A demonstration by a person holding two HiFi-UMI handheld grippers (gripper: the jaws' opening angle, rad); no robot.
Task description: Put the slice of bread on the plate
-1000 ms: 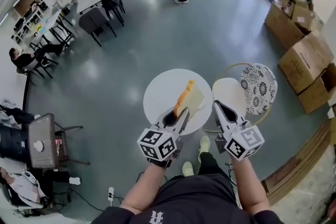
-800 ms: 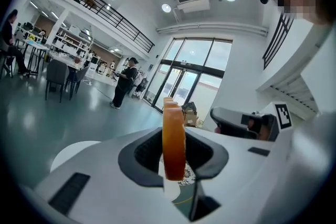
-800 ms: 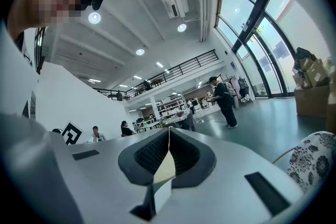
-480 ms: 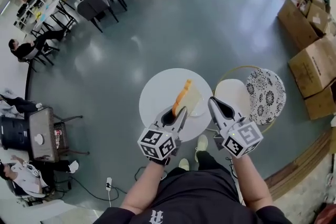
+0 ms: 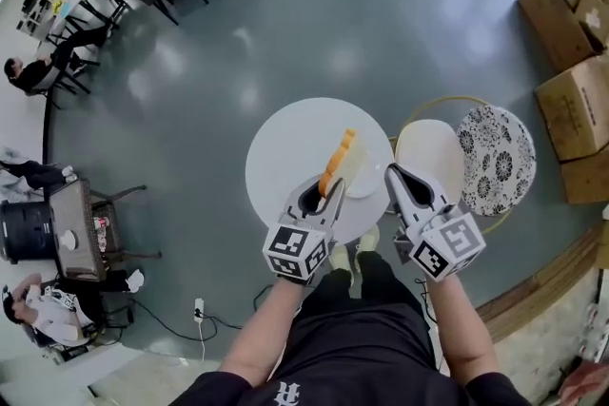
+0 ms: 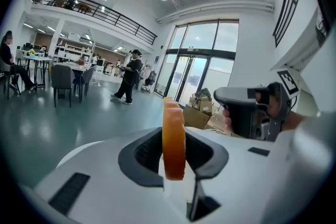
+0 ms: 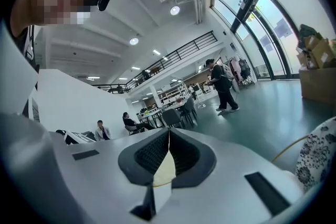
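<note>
- Left hand-held gripper (image 5: 328,193): jaws slightly apart, clamped on the edge-up slice of bread (image 6: 174,134), by the plate (image 5: 372,188) on the round counter (image 5: 285,152).
- Right hand-held gripper (image 7: 168,150): jaws together, empty.

The slice of bread (image 5: 341,164) stands on edge, clamped low between the jaws of the left tool (image 5: 326,192). Its crust is a bright orange-brown and its face a pale cream. In the left gripper view the slice of bread (image 6: 174,139) shows edge-on as a narrow orange band that rises upright past the jaw tips. The plate (image 5: 366,186) is small, round and white, hard to pick out against the white round tabletop (image 5: 285,152). It lies flat on the tabletop's right part, just under the slice; contact cannot be told.
</note>
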